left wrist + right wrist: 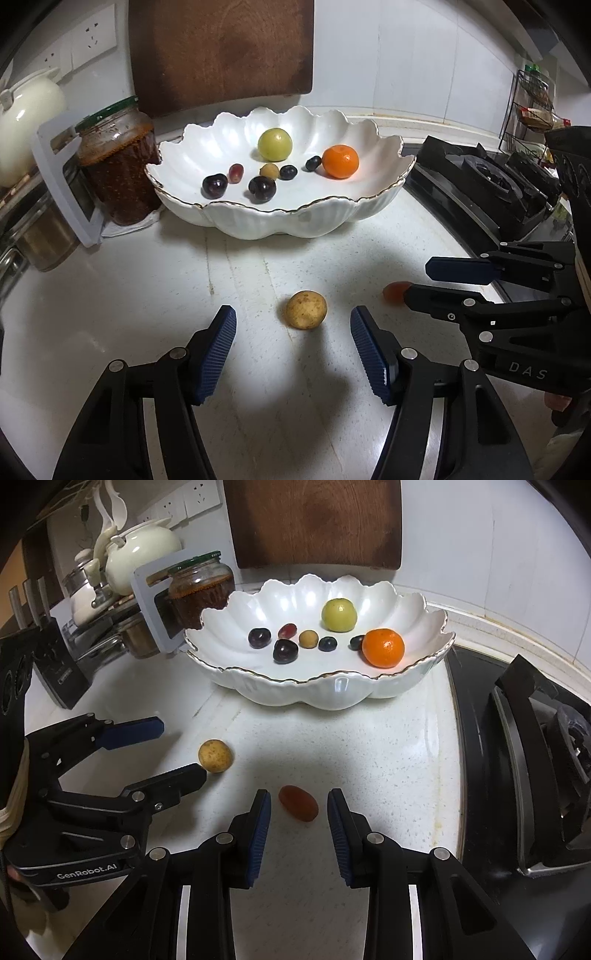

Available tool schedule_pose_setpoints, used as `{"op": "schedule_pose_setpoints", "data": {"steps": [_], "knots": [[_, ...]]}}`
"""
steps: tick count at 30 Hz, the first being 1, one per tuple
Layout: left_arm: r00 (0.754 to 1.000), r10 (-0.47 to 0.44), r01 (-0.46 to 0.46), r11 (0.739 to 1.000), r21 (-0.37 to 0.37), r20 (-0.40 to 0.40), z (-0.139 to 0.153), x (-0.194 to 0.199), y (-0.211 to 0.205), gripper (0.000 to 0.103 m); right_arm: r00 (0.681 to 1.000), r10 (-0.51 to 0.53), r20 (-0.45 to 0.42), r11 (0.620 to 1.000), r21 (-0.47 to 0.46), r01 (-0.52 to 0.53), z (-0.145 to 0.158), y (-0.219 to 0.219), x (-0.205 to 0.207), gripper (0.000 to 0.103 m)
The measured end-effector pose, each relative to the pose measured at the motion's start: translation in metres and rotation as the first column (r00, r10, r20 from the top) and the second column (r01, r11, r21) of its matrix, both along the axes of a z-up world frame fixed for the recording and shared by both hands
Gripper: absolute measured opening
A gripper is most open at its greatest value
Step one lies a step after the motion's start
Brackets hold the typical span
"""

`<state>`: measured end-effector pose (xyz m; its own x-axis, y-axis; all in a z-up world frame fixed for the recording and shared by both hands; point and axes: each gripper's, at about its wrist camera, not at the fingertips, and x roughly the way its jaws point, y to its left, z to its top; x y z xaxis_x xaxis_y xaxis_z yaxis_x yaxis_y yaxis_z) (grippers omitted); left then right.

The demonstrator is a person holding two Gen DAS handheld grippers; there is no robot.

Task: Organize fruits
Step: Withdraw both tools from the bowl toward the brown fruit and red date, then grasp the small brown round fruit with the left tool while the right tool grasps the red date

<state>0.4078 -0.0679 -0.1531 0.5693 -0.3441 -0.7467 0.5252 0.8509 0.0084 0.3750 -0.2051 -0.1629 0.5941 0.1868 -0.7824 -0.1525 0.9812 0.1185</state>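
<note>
Far left of the counter: cream teapot [142, 550], then a jar of red-brown preserve [120, 162] with a green lid, touching or just beside the left rim of the bowl.

Scalloped white bowl [280, 225], far centre, in front of a wooden cutting board [221, 51] leaning on the wall. Inside the bowl, left to right: two dark cherries [214, 186], a small red grape [236, 172], a small tan fruit [269, 170], a green-yellow round fruit [275, 144] behind it, two small dark berries [288, 172], an orange mandarin [340, 161]. Eight pieces already in.

Still on the bare counter [110, 295], near side: a tan speckled round fruit [306, 309] and, to its right, a reddish oval fruit [298, 802]. The two are apart, neither touching anything but the counter.

Left gripper [293, 350]: jaws moderately wide, straddling the tan fruit, which sits just beyond the tips; pads clear of it on both sides. Nothing held.

Right gripper [298, 819]: jaws narrow but not closed, reddish fruit between the tips, a visible gap on each side. Nothing held.

Far right: gas stove [535, 768].

Judgement: task mostly done; two fruits left. Both grasps are lined up but neither is closed; lift and transfer to the bowl remain for each.
</note>
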Motion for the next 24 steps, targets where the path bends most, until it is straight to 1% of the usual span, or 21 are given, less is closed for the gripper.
{"op": "schedule_pose_setpoints", "data": {"steps": [12, 18, 23, 24], "knots": [[0.999, -0.014, 0.014, 1.0, -0.004, -0.04, -0.009, 0.013, -0.009, 0.059, 0.999, 0.009, -0.039, 1.0, 0.022, -0.008, -0.012, -0.002, 0.01, 0.033], [0.998, -0.022, 0.022, 1.0, -0.007, -0.059, -0.013, 0.017, -0.012, 0.05, 0.999, 0.013, -0.047, 1.0, 0.027, -0.012, -0.015, -0.002, 0.012, 0.033], [0.997, -0.024, 0.024, 1.0, -0.01, -0.076, -0.015, 0.019, -0.015, 0.038, 0.999, 0.015, -0.048, 1.0, 0.028, -0.013, -0.018, -0.002, 0.013, 0.031], [0.997, -0.025, 0.024, 1.0, -0.009, -0.077, -0.015, 0.019, -0.015, 0.037, 0.999, 0.015, -0.047, 1.0, 0.025, -0.014, -0.018, -0.002, 0.014, 0.029]]}}
